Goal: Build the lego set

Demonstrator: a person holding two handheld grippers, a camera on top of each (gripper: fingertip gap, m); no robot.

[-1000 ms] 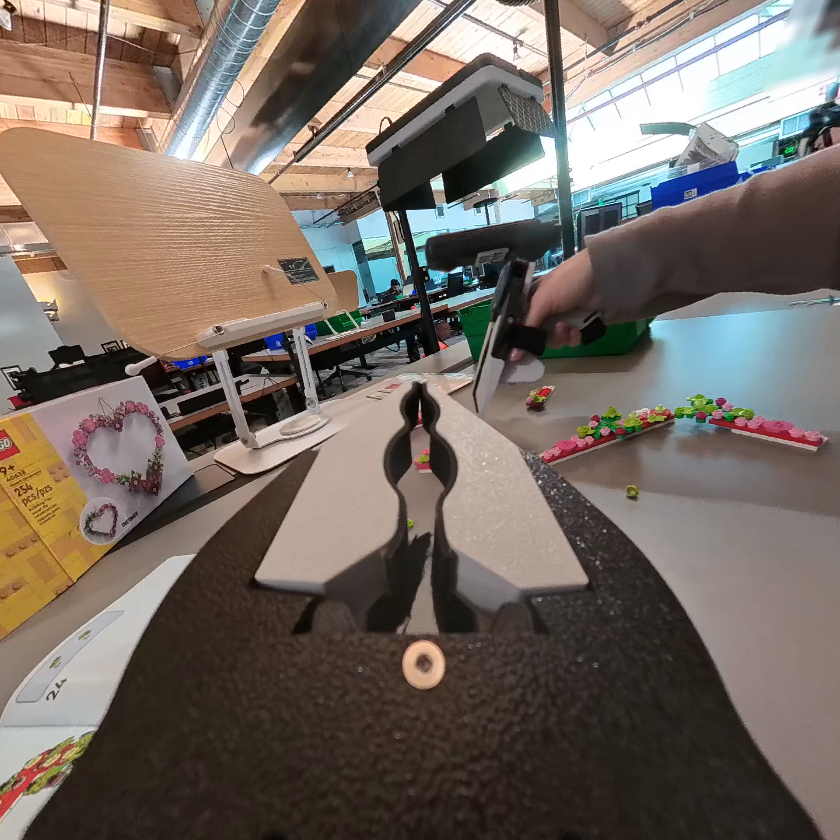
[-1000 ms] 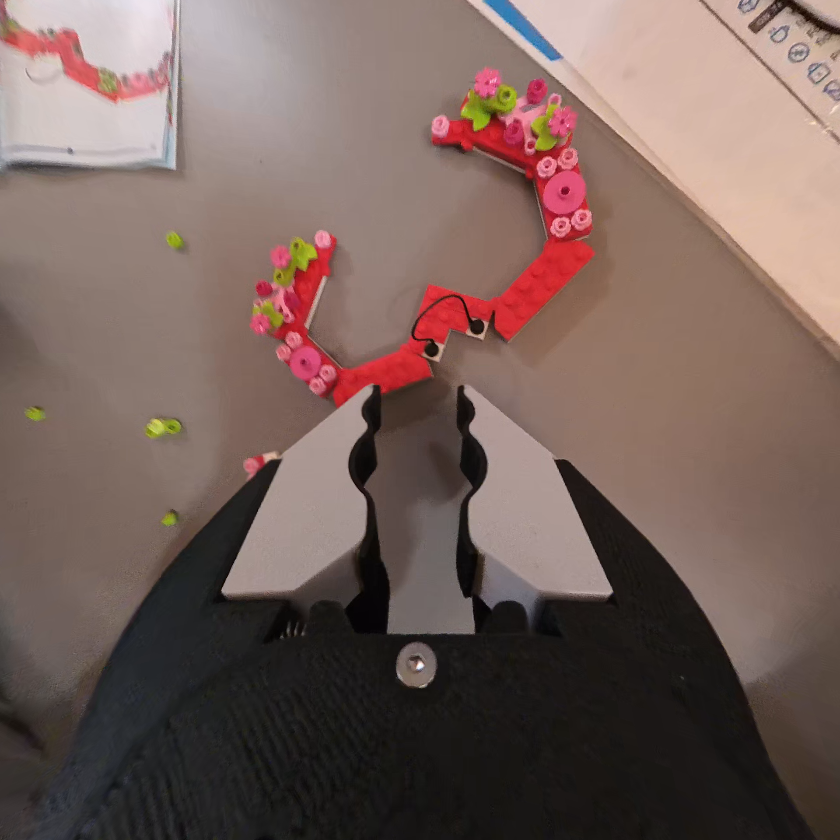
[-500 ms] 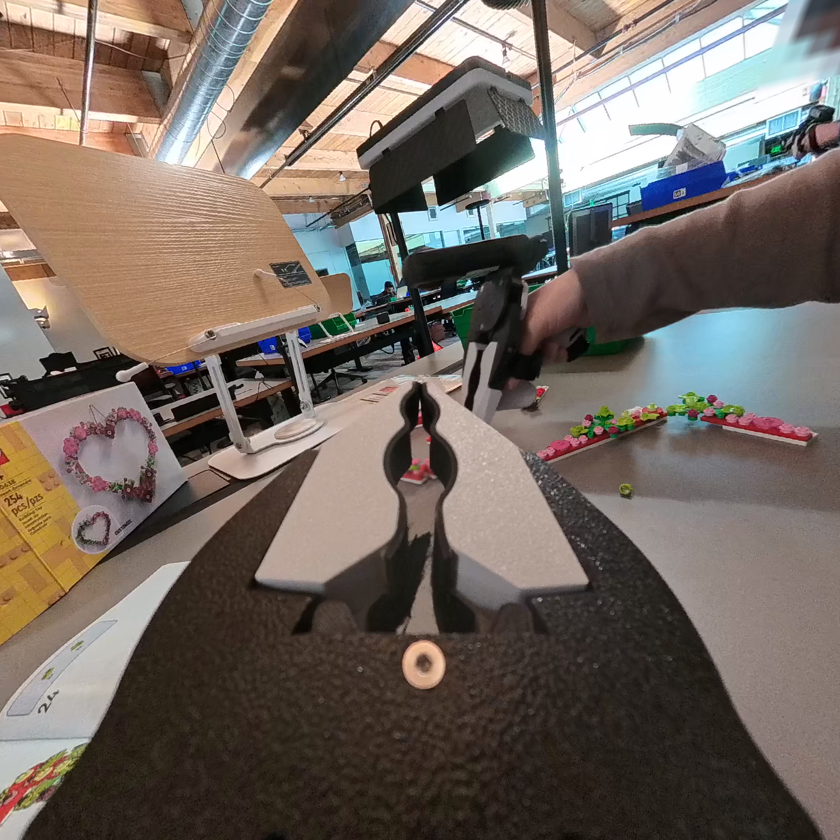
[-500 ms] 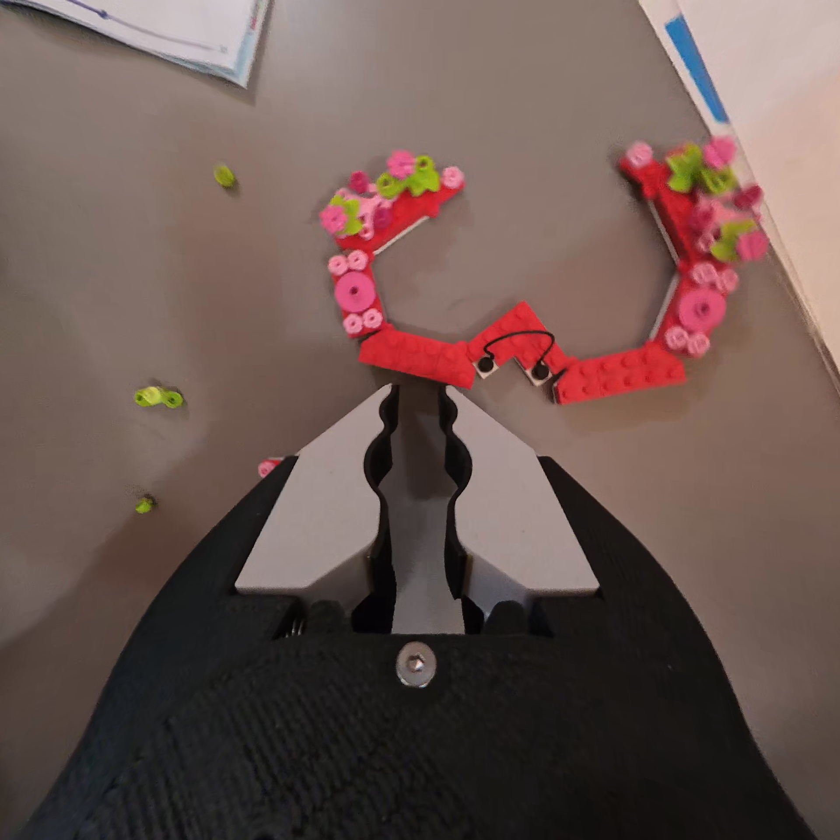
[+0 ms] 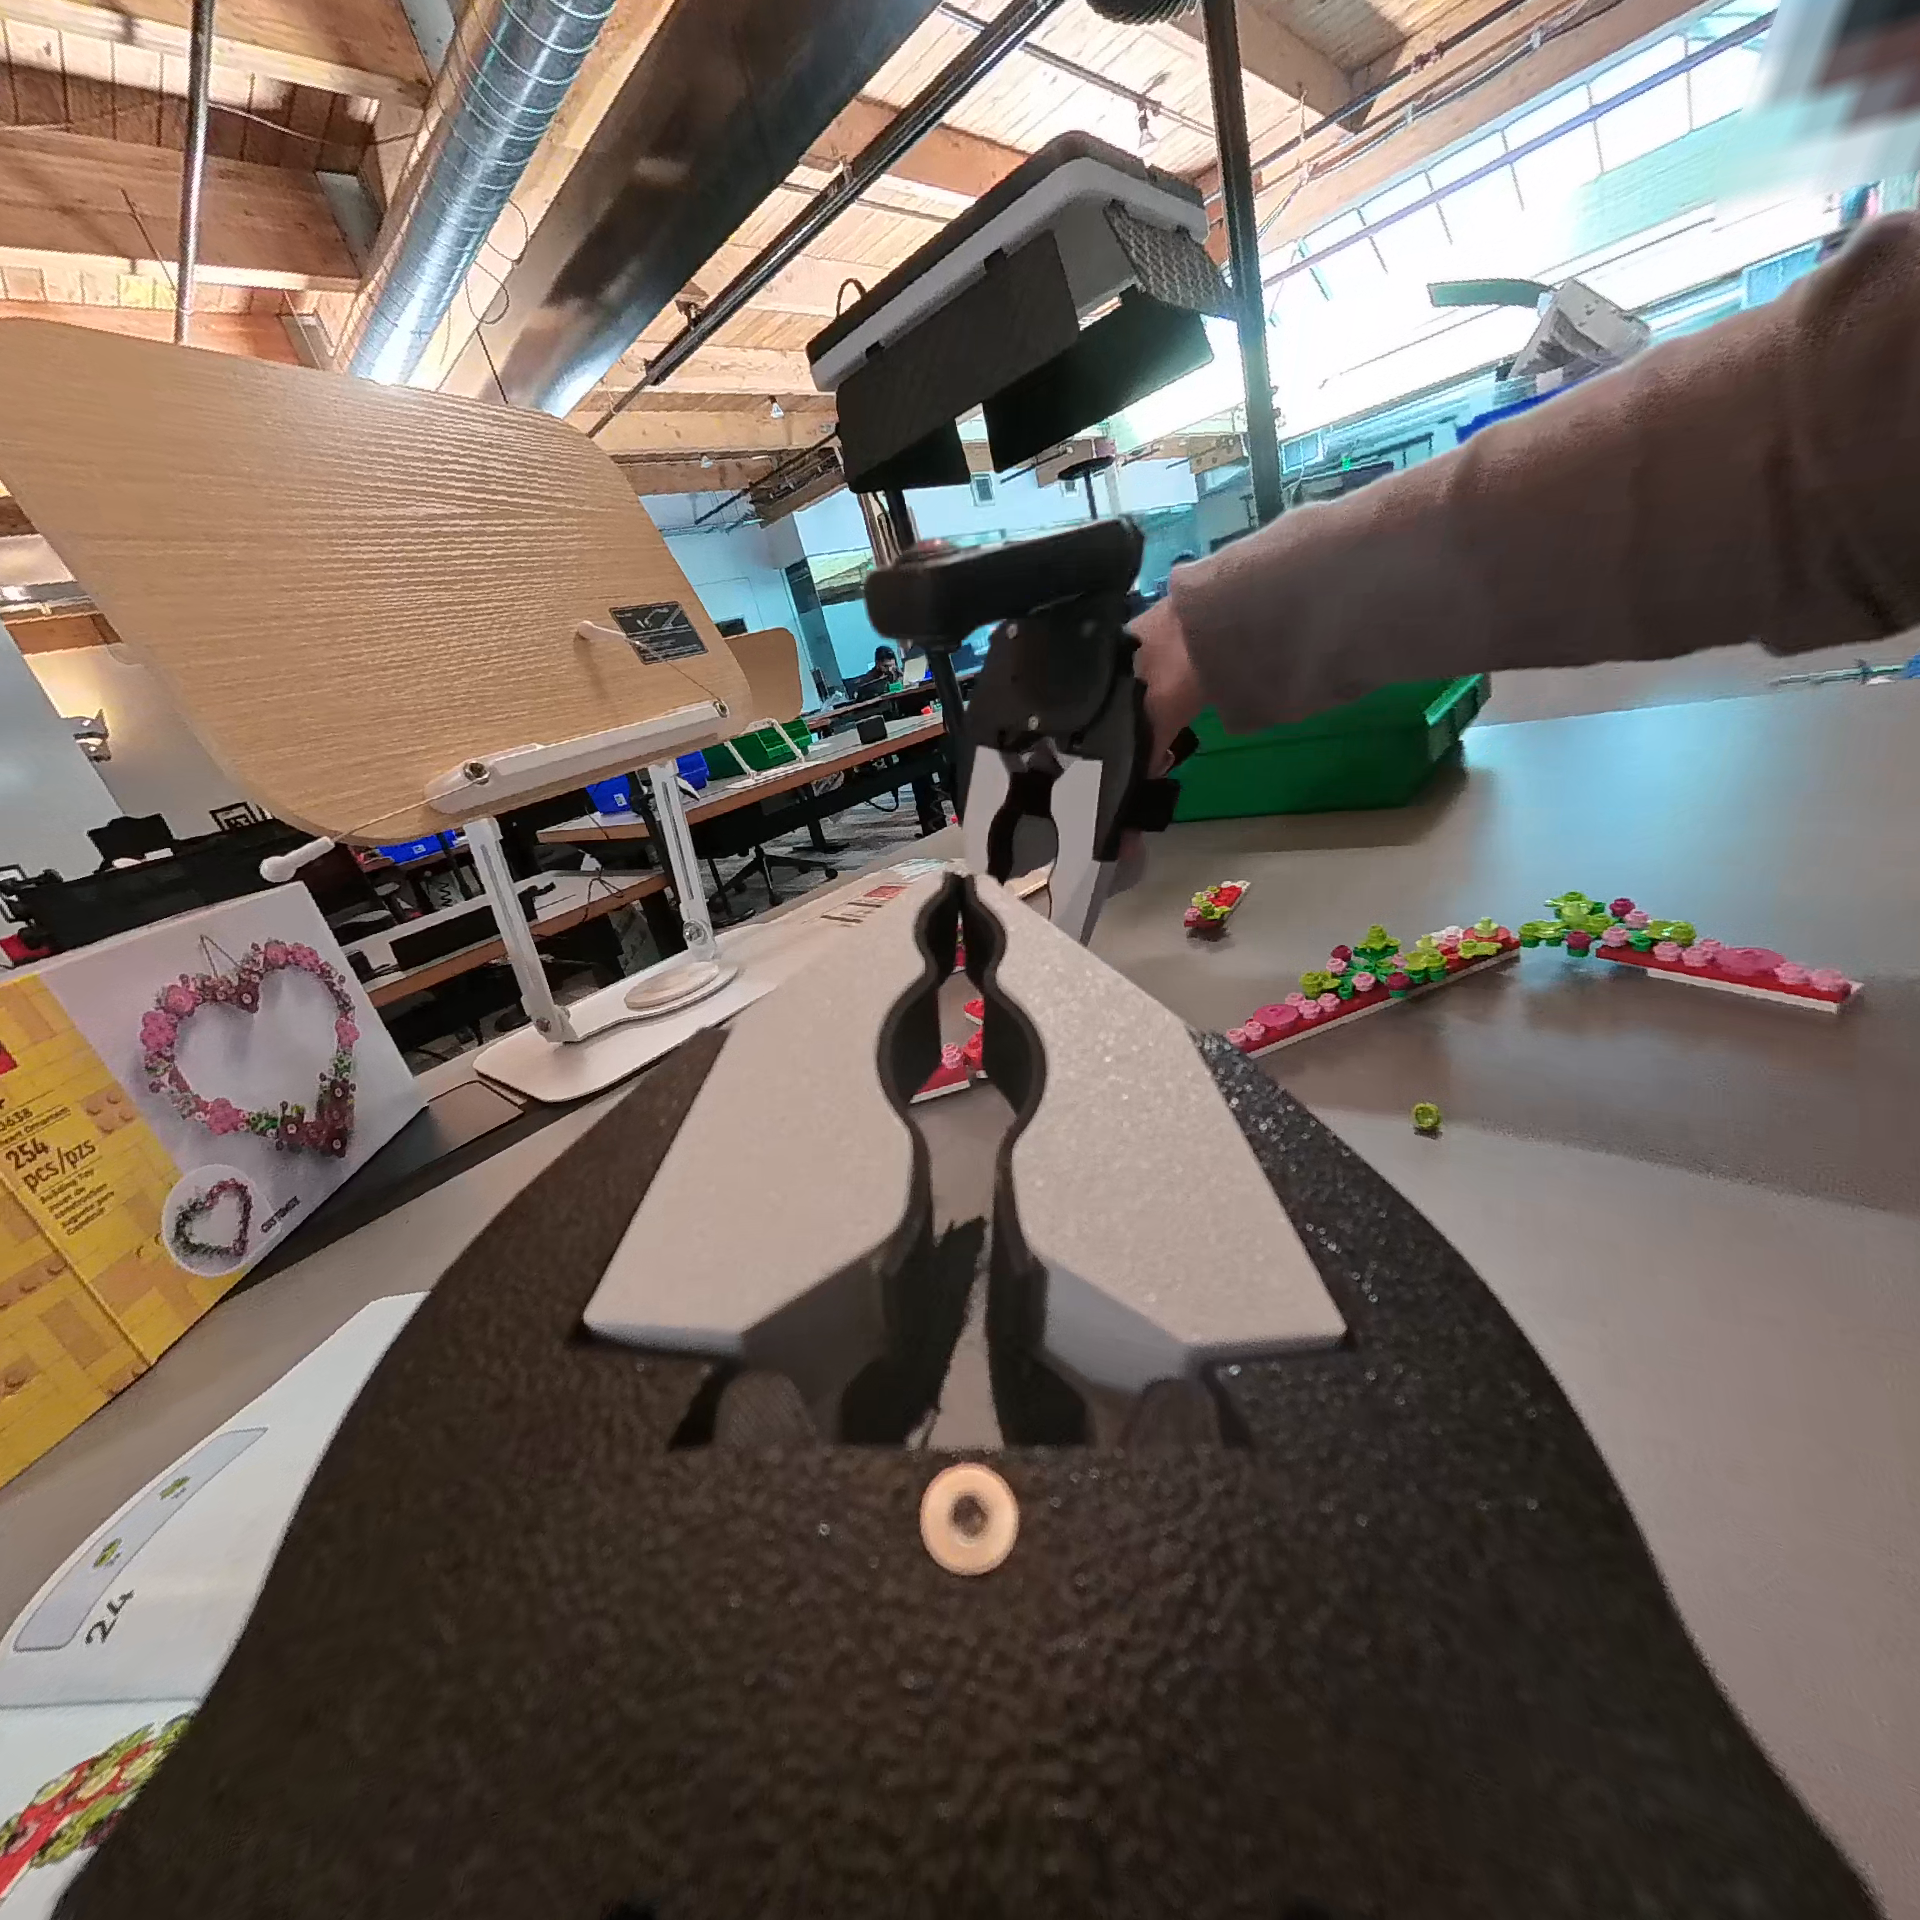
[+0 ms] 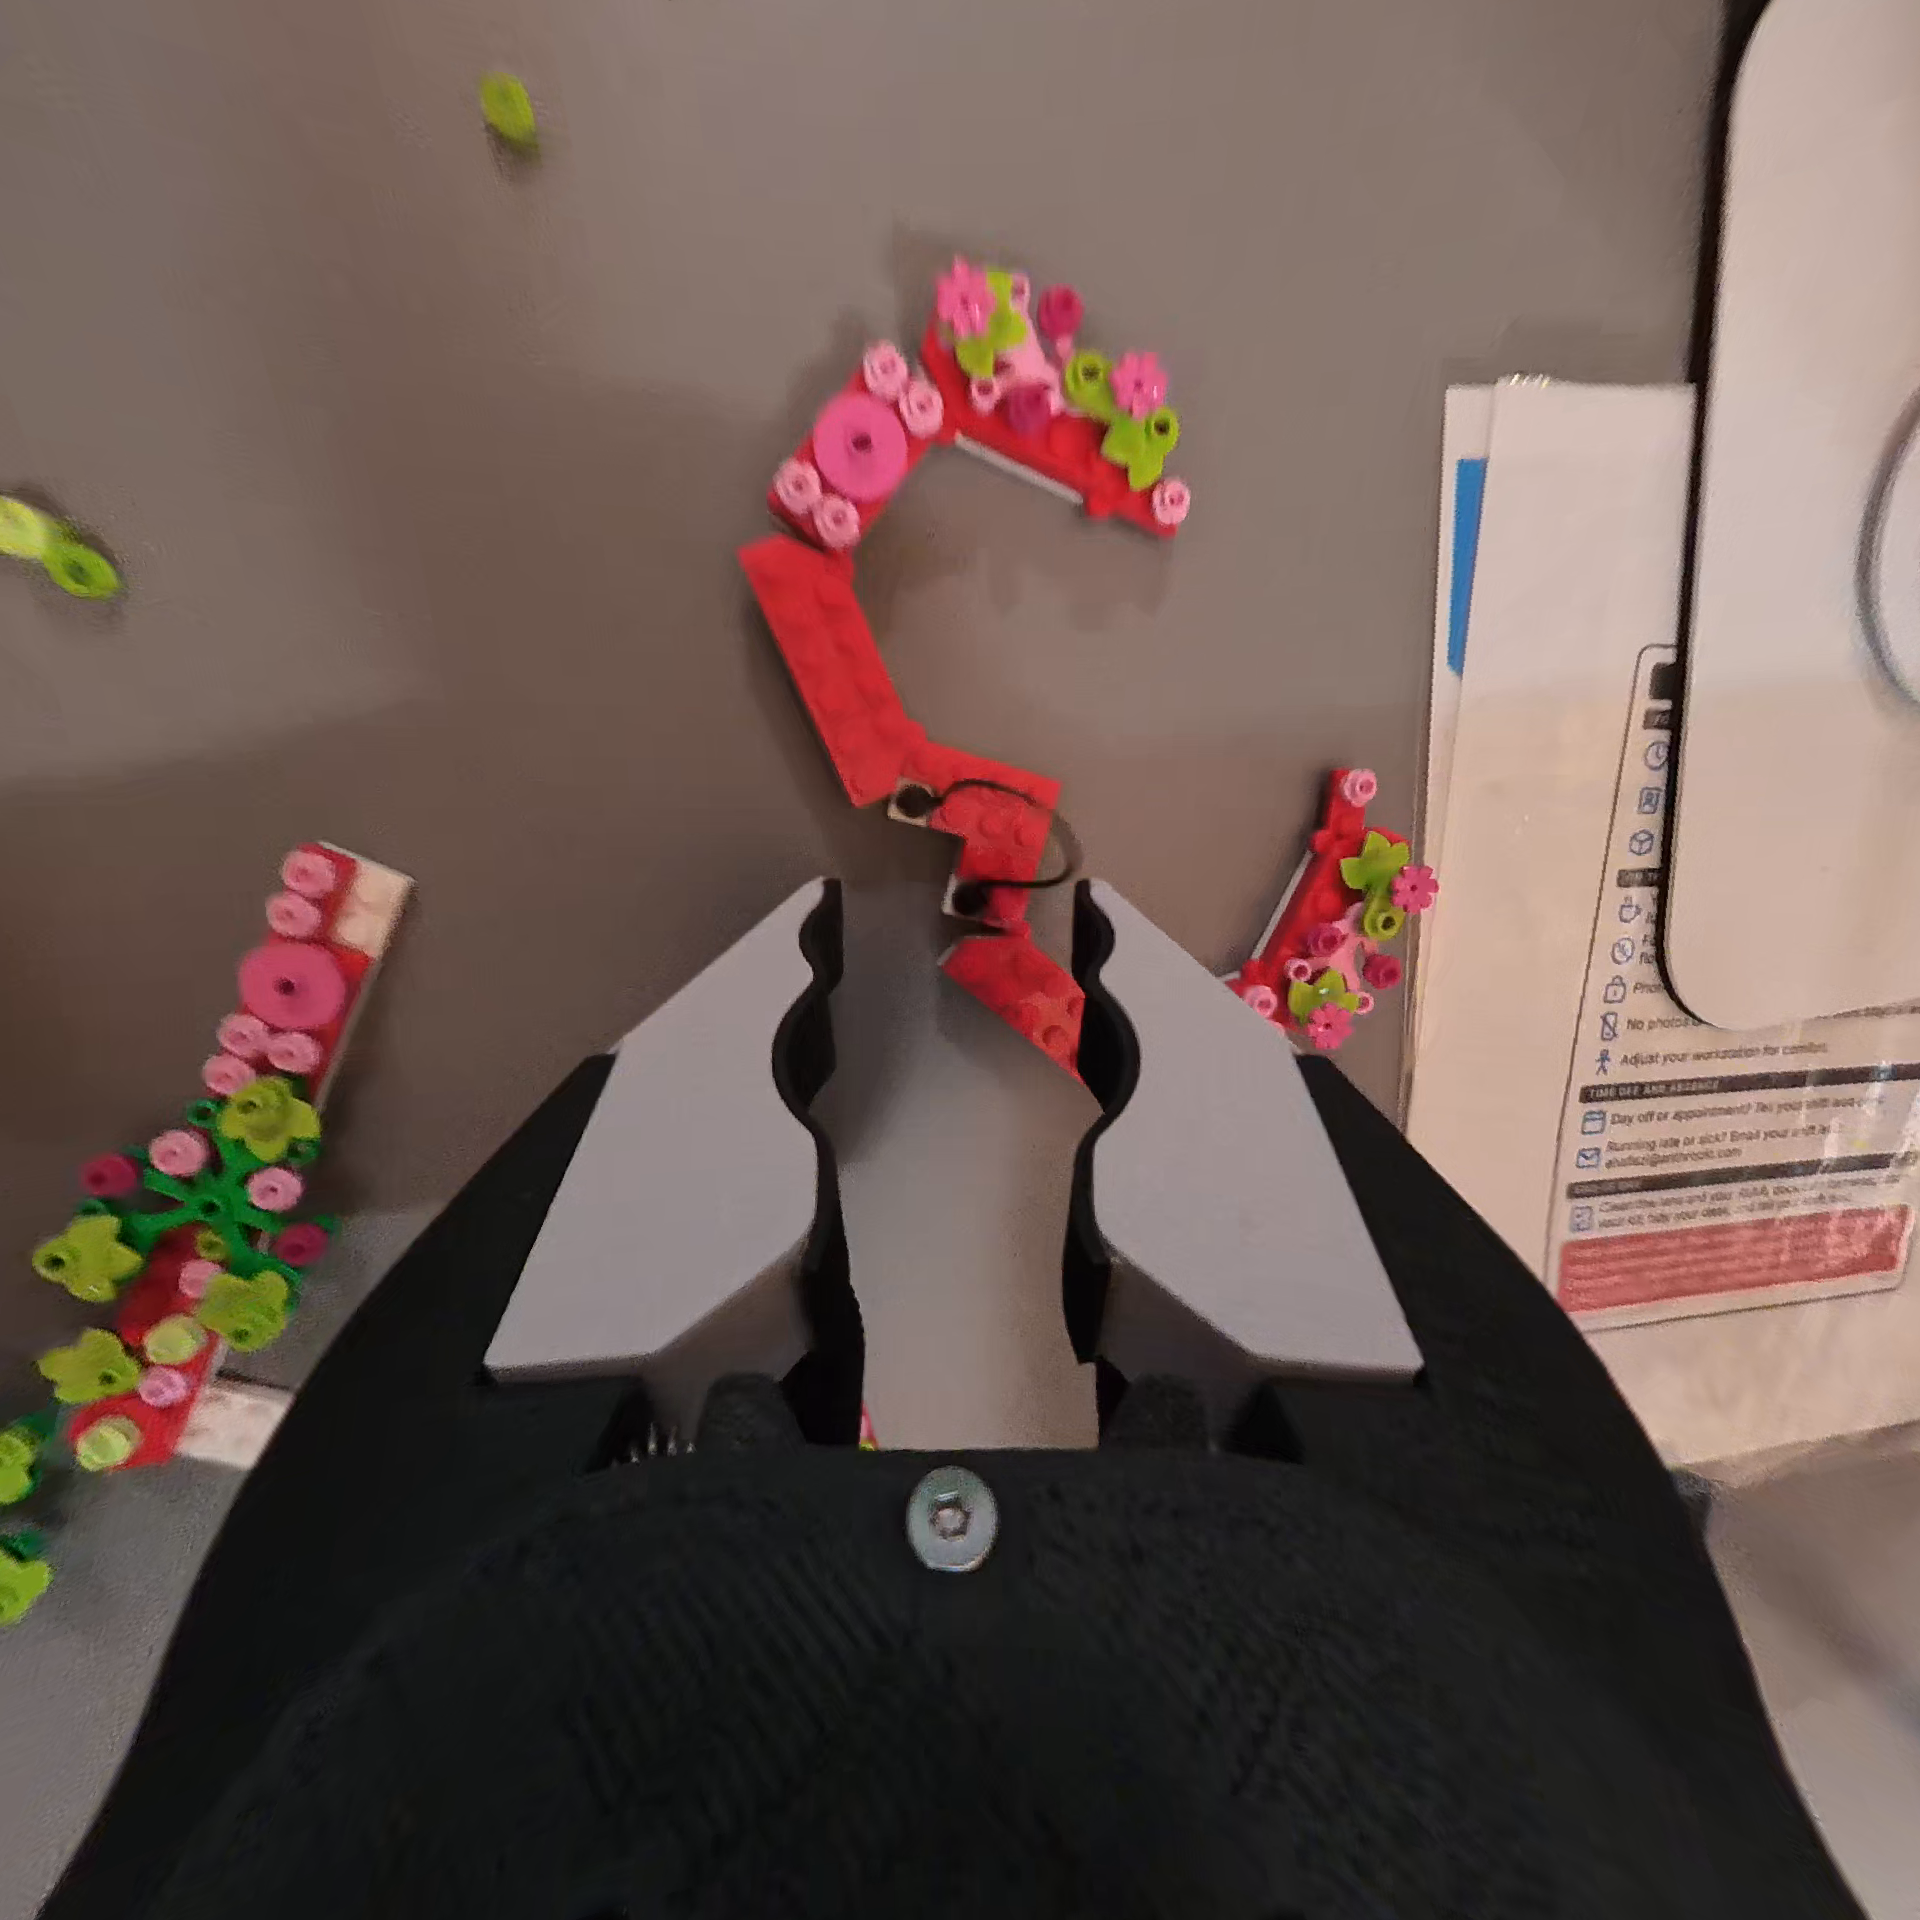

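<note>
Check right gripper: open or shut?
Open. The right gripper shows a clear gap between its fingers, with grey table and red lego piece visible between.

Two grippers: left [image 5: 961, 906], right [image 6: 951, 904]. Three flowered lego strips: one curved [image 6: 883, 665] ahead of the right jaws, two straight [image 6: 218, 1164] [image 5: 1725, 961]. One box [image 5: 156, 1122], one stand [image 5: 343, 582], one bin [image 5: 1340, 748].

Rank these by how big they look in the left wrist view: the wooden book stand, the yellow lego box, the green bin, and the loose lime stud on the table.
1. wooden book stand
2. yellow lego box, cut off by the frame edge and nearer the camera, so its rank is unsure
3. green bin, farther back and partly hidden by the sleeve
4. lime stud
</note>
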